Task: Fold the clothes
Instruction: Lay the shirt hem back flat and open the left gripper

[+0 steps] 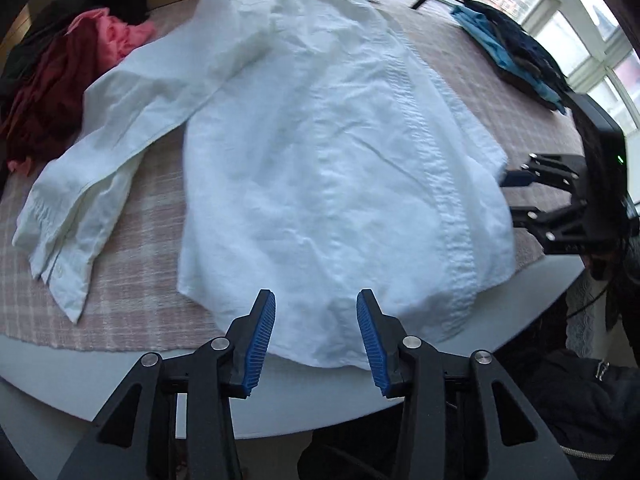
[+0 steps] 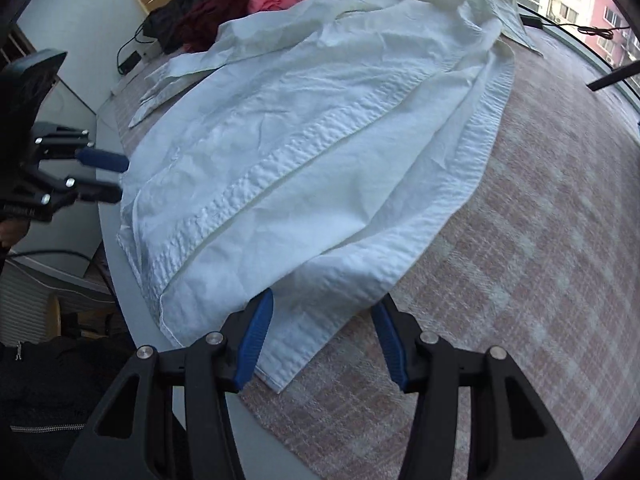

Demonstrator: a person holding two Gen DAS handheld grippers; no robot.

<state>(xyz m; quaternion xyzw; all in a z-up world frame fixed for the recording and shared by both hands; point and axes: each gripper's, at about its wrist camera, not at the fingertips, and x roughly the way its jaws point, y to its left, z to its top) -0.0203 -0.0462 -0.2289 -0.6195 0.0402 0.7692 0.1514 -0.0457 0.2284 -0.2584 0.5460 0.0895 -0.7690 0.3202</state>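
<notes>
White, creased cotton, the shirt [image 1: 320, 160] lay spread on the checked cloth [image 2: 520, 240], one sleeve [image 1: 100, 168] flung aside. It looked light and limp, best pinched at the hem. Both the left gripper [image 1: 316, 320] and right gripper [image 2: 324, 320] stood spread, holding nothing.

White shirt [image 1: 328, 168] laid on pink-and-white checked cloth [image 1: 132, 292]; table [image 1: 280, 392] edge pale grey. Pink [image 1: 116, 34], dark red [image 1: 52, 92] and black [image 1: 120, 0] clothes piled far left; blue and navy pile [image 1: 508, 48] far right. Gripper pads [image 1: 260, 336] blue, frames black.
</notes>
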